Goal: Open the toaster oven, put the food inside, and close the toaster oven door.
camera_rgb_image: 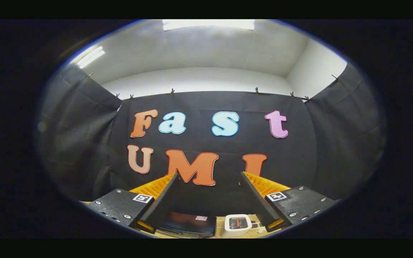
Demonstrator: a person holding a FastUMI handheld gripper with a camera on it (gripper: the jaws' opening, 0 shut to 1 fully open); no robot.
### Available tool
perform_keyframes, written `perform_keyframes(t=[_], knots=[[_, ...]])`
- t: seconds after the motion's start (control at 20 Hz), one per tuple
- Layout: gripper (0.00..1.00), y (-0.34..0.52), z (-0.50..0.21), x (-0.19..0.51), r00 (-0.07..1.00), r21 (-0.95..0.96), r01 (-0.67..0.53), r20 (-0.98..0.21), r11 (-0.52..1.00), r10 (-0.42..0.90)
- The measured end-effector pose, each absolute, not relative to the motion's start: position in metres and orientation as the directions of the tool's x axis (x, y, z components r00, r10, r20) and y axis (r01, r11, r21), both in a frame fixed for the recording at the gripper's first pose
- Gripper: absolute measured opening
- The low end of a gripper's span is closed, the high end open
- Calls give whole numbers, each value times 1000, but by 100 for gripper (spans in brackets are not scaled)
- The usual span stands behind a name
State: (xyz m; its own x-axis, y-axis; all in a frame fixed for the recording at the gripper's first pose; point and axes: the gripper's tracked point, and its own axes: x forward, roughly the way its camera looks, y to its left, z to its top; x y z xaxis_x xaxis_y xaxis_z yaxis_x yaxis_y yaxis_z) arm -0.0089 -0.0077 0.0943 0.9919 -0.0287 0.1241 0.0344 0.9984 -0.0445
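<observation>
Two fingers (172, 190) spread apart, grasping nothing; one black toaster oven (186, 224), one white toaster (236, 225) ahead.

The claw (208, 193) is raised above the counter (221, 224), its two fingers (163, 200) spread wide apart with nothing between them. Below and beyond the fingers, two items stand on the counter side by side: the toaster oven (188, 224) to the left and a small toaster (238, 225) just beside it to the right. The booth wall (210, 143) stands behind both items.
</observation>
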Motion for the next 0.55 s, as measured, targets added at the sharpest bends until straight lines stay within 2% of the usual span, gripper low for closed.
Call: perform_keyframes(t=[0.55], knots=[[100, -9, 90, -9, 990, -54, 25, 141, 998, -18]])
